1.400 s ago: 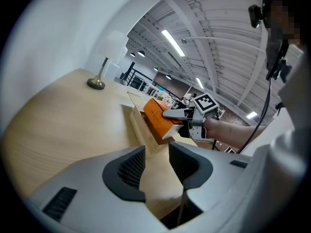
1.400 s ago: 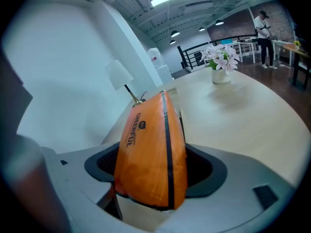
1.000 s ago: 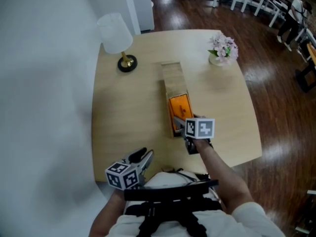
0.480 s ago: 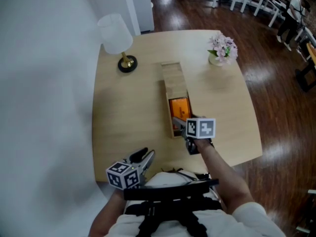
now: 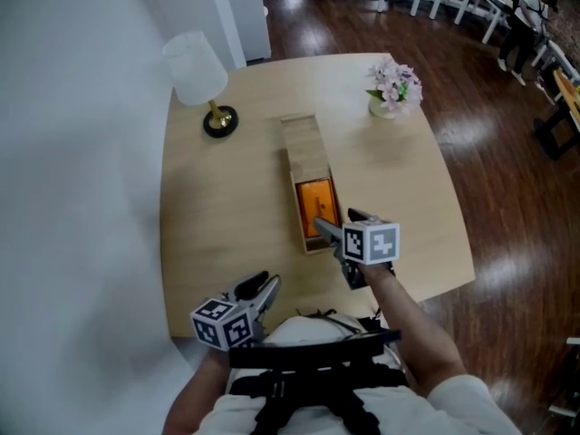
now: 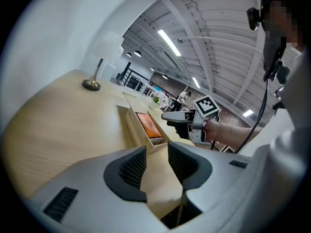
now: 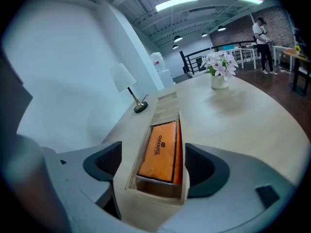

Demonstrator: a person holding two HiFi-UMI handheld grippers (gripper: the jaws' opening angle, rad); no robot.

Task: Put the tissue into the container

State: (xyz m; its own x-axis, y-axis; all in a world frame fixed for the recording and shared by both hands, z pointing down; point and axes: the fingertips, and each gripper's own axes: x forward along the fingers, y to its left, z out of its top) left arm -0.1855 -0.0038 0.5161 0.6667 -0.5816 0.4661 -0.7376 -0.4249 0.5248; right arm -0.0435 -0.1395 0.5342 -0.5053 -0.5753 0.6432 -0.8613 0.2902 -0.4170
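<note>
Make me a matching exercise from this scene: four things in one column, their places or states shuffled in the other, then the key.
1. tissue pack
2. lamp
3. flowers
4. right tool

A. open, empty
B. inside the wooden container
C. far left corner of the table
D. far right side of the table

Pairs: 1-B, 2-C, 3-D, 4-A

Left claw (image 6: 156, 152) empty, jaws apart but just closed slightly; farther off, an orange tissue pack (image 6: 149, 126) lies in the wooden container (image 6: 133, 128), with the right claw (image 6: 166, 116) at its right.
</note>
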